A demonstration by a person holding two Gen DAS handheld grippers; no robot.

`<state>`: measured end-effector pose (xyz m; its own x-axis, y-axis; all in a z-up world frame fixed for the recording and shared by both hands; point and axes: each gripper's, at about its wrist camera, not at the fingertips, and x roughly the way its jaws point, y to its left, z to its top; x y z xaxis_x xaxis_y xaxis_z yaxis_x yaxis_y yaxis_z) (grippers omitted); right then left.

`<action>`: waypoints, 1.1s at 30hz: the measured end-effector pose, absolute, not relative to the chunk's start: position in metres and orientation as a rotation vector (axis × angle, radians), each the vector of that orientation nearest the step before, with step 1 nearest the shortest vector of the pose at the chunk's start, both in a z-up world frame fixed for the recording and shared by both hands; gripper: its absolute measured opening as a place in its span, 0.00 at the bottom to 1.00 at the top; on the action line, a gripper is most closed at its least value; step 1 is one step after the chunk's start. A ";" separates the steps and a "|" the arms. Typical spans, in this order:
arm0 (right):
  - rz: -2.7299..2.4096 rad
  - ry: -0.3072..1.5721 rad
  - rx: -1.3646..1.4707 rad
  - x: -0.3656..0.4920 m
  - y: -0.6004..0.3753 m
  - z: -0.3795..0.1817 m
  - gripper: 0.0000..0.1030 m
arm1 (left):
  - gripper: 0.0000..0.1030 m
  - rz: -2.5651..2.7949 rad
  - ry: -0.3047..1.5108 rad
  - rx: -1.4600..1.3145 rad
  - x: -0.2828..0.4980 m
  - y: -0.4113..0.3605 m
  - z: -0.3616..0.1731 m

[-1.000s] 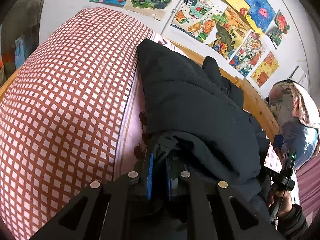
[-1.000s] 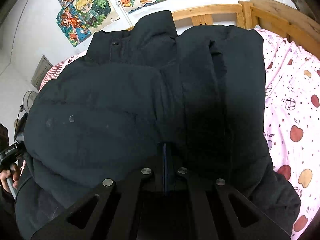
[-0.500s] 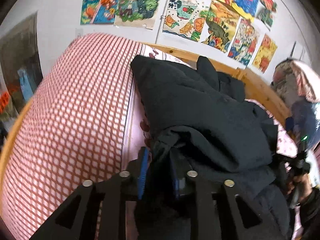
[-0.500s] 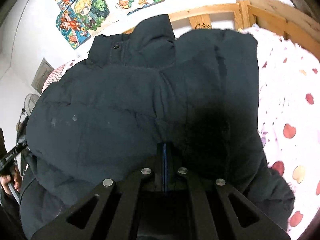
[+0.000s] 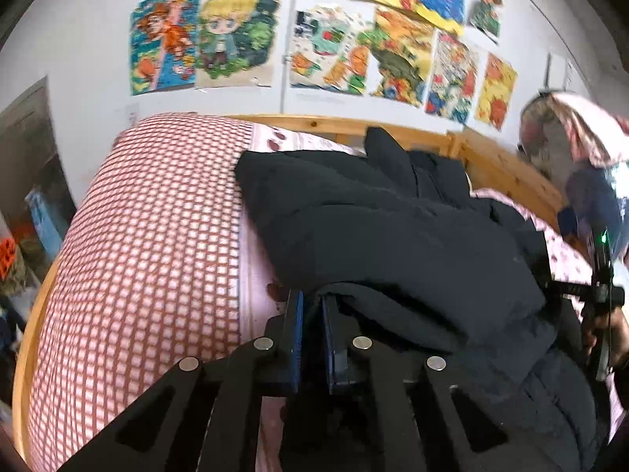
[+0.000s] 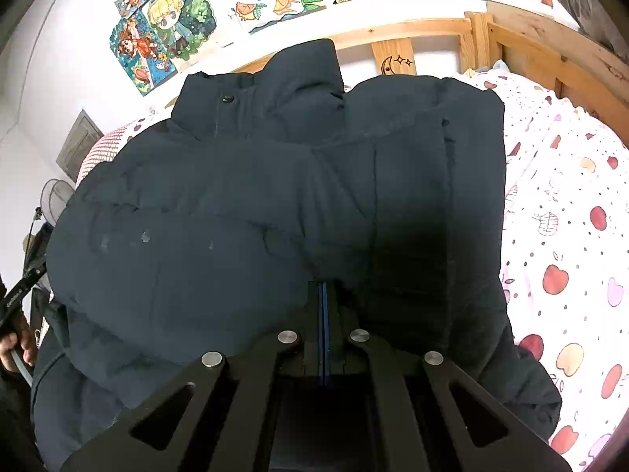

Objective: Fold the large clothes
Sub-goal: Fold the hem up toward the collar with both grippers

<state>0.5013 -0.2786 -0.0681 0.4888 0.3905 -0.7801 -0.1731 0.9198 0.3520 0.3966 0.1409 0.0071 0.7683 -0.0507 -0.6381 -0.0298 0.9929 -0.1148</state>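
Both grippers still pinch the jacket (image 6: pixel 236 216) hem, jaws narrow; left seemingly drew back.

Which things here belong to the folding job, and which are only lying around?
For the job:
- dark padded jacket
- left gripper, jaws nearly shut at the jacket's edge
- right gripper, jaws shut at the jacket

Just around:
- checked quilt
- apple-print sheet
- wall drawings
- wooden bed frame

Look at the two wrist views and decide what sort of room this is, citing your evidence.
Most likely a child's bedroom. A wooden bed frame carries an apple-print sheet and a red checked quilt, and colourful cartoon drawings cover the wall above. A dark padded jacket lies on the bed.
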 end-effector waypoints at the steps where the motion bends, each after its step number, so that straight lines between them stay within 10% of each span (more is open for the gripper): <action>1: 0.348 1.007 0.244 0.501 -0.280 -0.070 0.01 | 0.08 -0.006 0.688 -0.155 0.390 0.146 0.006; 21: 0.348 0.991 0.243 0.493 -0.277 -0.103 0.01 | 0.08 0.082 0.738 -0.226 0.372 0.145 -0.035; 27: 0.376 0.970 0.314 0.493 -0.287 -0.103 0.01 | 0.48 0.125 0.725 -0.281 0.365 0.160 -0.027; 33: 0.369 0.955 0.312 0.489 -0.282 -0.105 0.01 | 0.59 0.095 0.665 -0.238 0.356 0.155 -0.008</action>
<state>0.4890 -0.2819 -0.1051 0.5239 0.4379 -0.7306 -0.1675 0.8939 0.4157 0.3559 0.1551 -0.0082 0.7838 0.0113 -0.6209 -0.1632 0.9684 -0.1883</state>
